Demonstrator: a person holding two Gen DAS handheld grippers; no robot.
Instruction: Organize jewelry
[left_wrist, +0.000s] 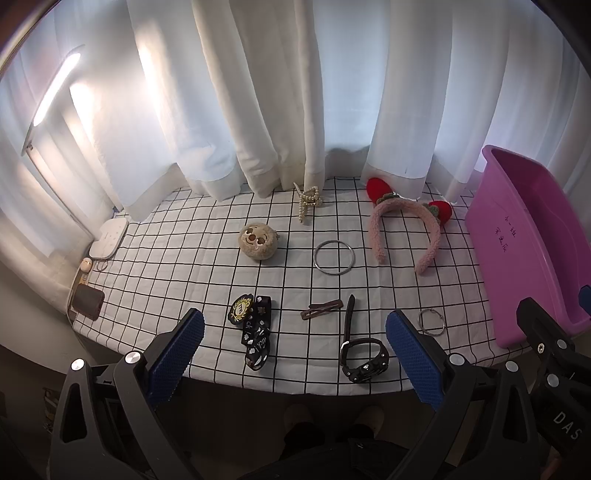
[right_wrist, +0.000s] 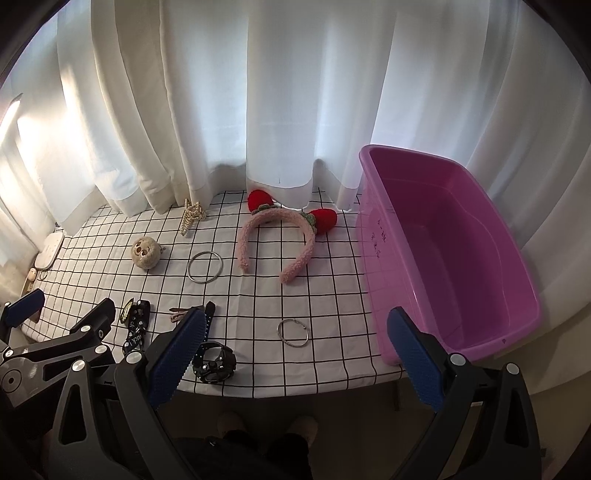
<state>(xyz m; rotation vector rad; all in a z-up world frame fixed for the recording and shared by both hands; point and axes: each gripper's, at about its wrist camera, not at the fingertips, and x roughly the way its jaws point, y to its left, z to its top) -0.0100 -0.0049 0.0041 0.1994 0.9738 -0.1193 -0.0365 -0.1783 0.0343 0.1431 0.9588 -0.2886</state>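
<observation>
Your left gripper (left_wrist: 293, 349) fills the bottom of the left wrist view, its blue-padded fingers (left_wrist: 177, 360) spread wide with nothing between them, poised over the near edge of the checked tablecloth (left_wrist: 184, 258). Between those fingers, low in the frame, lie a black watch (left_wrist: 360, 354) with its strap reaching upward, a brown hair clip (left_wrist: 321, 309) just above it, and a black patterned strap (left_wrist: 256, 338) with a round badge at its upper left end. Just right of your right-hand finger sits a small metal ring (left_wrist: 430, 322). Toward the centre of the frame you have a larger metal bangle (left_wrist: 334, 257), a plush round face charm (left_wrist: 258, 242) to its left, and a pearl claw clip (left_wrist: 308, 201) above them near the white curtain (left_wrist: 258, 92). Upper right of centre, a pink fuzzy headband (left_wrist: 404, 230) with red ears lies open end toward you. At the right edge stands the purple plastic bin (left_wrist: 517, 236), with handwriting on its side.

Your right gripper (right_wrist: 295, 350) is likewise wide open and holds nothing; in the right wrist view the small ring lies between its fingers (right_wrist: 415, 358), the bin's inside looks bare, and your left gripper shows at the lower left. Feet show below the table edge in both views. At the far left a white lamp base (left_wrist: 109, 238) rests on the cloth.
</observation>
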